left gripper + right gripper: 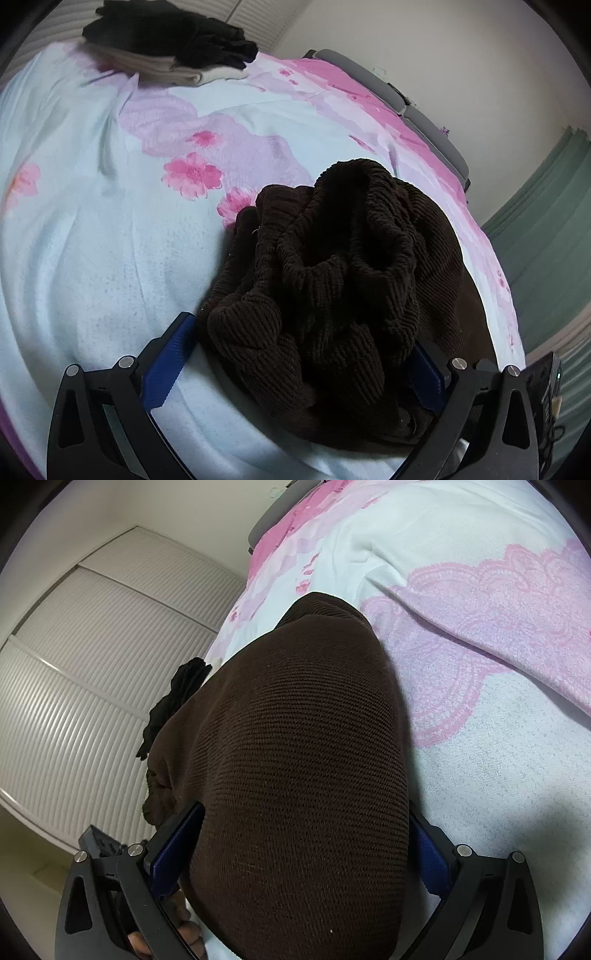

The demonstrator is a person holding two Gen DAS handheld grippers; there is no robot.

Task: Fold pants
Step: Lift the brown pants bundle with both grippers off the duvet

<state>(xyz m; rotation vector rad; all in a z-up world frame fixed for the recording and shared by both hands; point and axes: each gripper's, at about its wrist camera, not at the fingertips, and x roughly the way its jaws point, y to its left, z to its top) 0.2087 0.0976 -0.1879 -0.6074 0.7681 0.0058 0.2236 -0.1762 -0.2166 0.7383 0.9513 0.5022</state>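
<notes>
The left tongs (299,354) stand wide apart, blue pads either side of a bunched heap of the dark brown ribbed pants (332,288). The fabric fills the gap and touches the near pad, but whether the pads press it I cannot tell. The right tongs (306,849) are likewise spread wide, with a smooth, taut stretch of the same pants (295,757) running between the pads and away from the camera. Here too a real grip cannot be judged.

The pants lie on a bed covered by a pale blue blanket (92,240) printed with pink flowers. Beyond the pants, at the blanket's far edge, sits a stack of folded clothes (173,48), black on top of beige. Past the bed stands a white slatted wardrobe door (92,664).
</notes>
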